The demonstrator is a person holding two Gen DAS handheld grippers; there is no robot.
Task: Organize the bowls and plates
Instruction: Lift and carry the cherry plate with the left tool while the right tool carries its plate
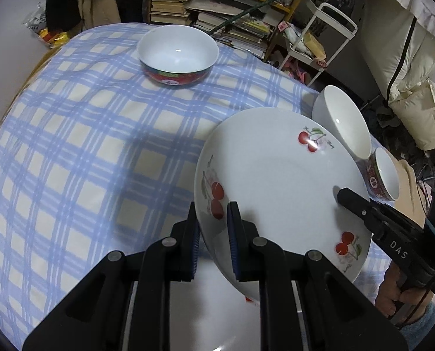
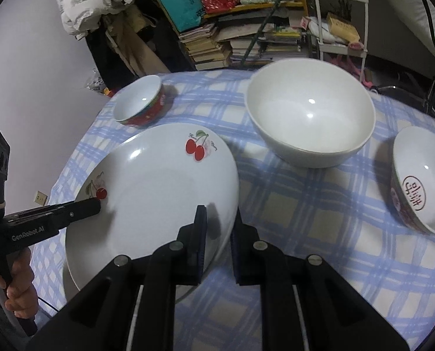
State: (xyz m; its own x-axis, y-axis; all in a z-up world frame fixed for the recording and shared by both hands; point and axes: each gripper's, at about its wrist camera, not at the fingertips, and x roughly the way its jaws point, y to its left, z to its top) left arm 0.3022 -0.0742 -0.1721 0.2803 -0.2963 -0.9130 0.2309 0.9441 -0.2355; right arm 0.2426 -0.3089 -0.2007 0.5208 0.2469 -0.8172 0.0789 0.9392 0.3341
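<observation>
- We see a cluttered room: stacked books on shelves and a white metal trolley stand behind a bench covered by a blue-and-cream checked cloth.
- Our landmark is the cherry plate, a white plate with red cherry prints, tilted and lifted off the cloth; a second white plate shows just under its near edge.
- Our left gripper has its jaws narrowed on the plate's rim, one pad above and one below.
- Our right gripper pinches the opposite rim the same way, jaws nearly closed with the plate's edge between them.
- Behind the plate, on its left side, sits a red-sided bowl.
- Behind the plate, to its right, stands a large plain white bowl.
- Well to the right of the plate is another red-patterned bowl, with a red character printed inside.
- A hand grips the left gripper's handle.
</observation>
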